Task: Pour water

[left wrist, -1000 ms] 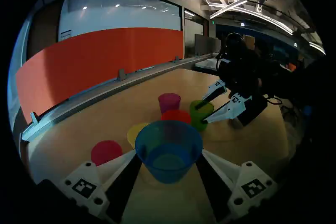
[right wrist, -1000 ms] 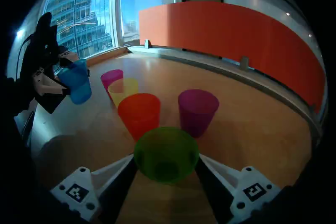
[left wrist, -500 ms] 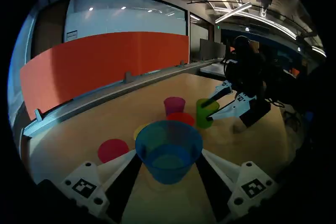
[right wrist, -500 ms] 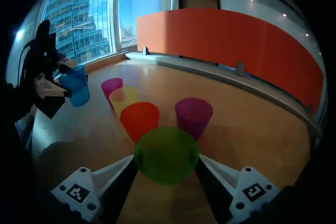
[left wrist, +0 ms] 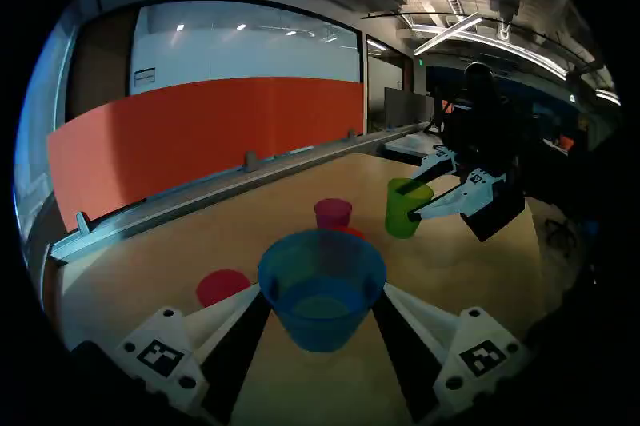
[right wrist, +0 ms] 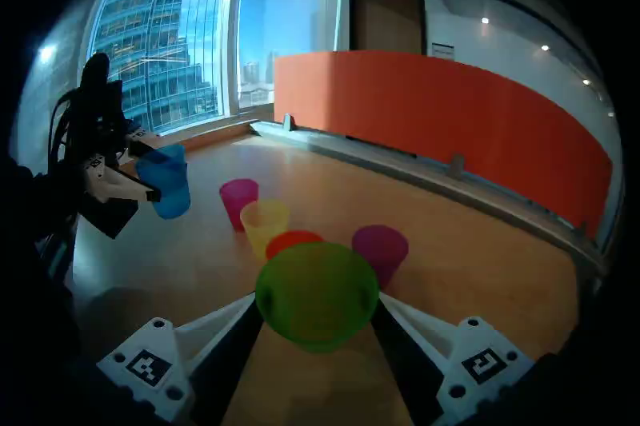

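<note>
The big wooden table [right wrist: 480, 266] lies under both my claws. Four cups stand on it close together: a pink cup [right wrist: 238, 201], a yellow cup [right wrist: 265, 224], a red cup [right wrist: 290, 242] and a purple cup [right wrist: 379, 248].

Both my claws are up off the table. My left claw [left wrist: 322, 298] squeezes the blue cup [left wrist: 322, 290], one finger on each side. The cup stands straight, mouth up. My right claw [right wrist: 317, 306] squeezes the green cup [right wrist: 317, 294] the same way, and it stands straight too.

The thing that matters most is where one held cup is from the other. In the left gripper view, the green cup is out in front and off to the right. In the right gripper view, the blue cup is out in front and off to the left. They are well apart, and the four cups sit on the table down between them.

Low in the blue cup I see a paler round patch. I think that is the water. I cannot tell if the green cup has any in it. So I think the blue cup has to go to the right, get near the green cup's rim, and then tip toward it.
</note>
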